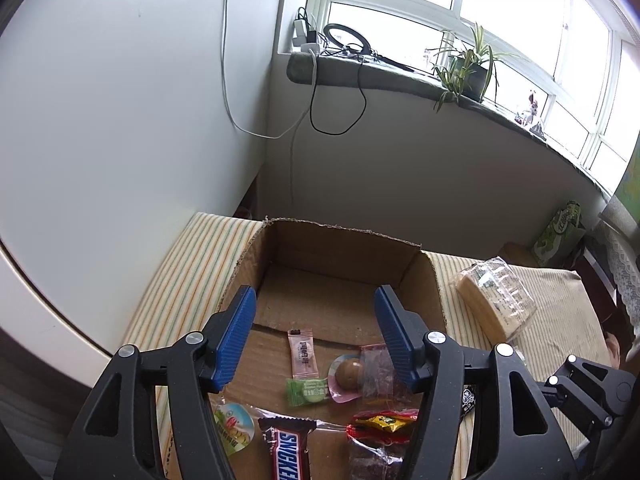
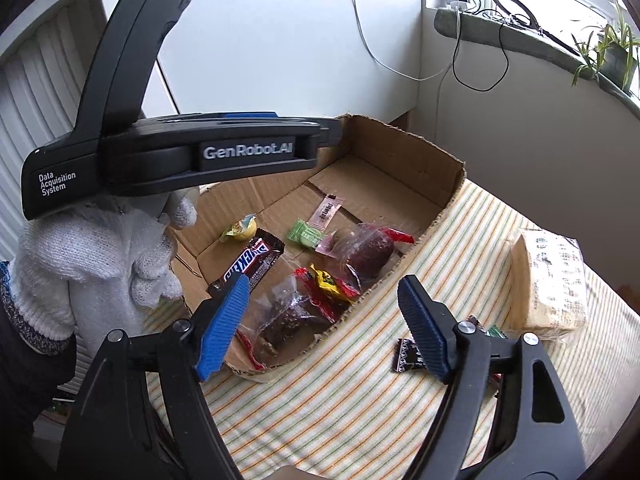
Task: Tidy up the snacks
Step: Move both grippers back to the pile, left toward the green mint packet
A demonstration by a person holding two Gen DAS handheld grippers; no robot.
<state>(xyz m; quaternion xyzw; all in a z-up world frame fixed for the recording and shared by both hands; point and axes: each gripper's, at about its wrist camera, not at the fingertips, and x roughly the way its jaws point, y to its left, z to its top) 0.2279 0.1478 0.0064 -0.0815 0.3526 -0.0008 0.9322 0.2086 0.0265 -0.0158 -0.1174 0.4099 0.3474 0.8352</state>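
- Blue fingers on the left gripper (image 1: 315,298) and right gripper (image 2: 324,294) are standing wide apart, holding nothing.
- Candy bar (image 2: 248,266) and other snacks are lying in the cardboard box (image 2: 416,160), below the left gripper.
- Striped cloth (image 2: 360,400) is lying under the box.
- Wrapped cracker pack (image 2: 550,284) is sitting further right.

"SNICKERS" in white-blue letters on dark brown chocolate bar wrapper (image 1: 289,454), bottom centre of left wrist view, partly cut off by frame edge; same bar (image 2: 249,263) in right wrist view, centre left, lettering half hidden. "GenRobot.AI" in grey-white on black plastic gripper body (image 2: 208,152), upper left of right wrist view; "Data Acquisition System" in white on its left end. Print on small pink sachet (image 1: 303,354), green candy wrapper (image 1: 307,391) and clear-wrapped cracker pack (image 2: 554,280) unreadable.
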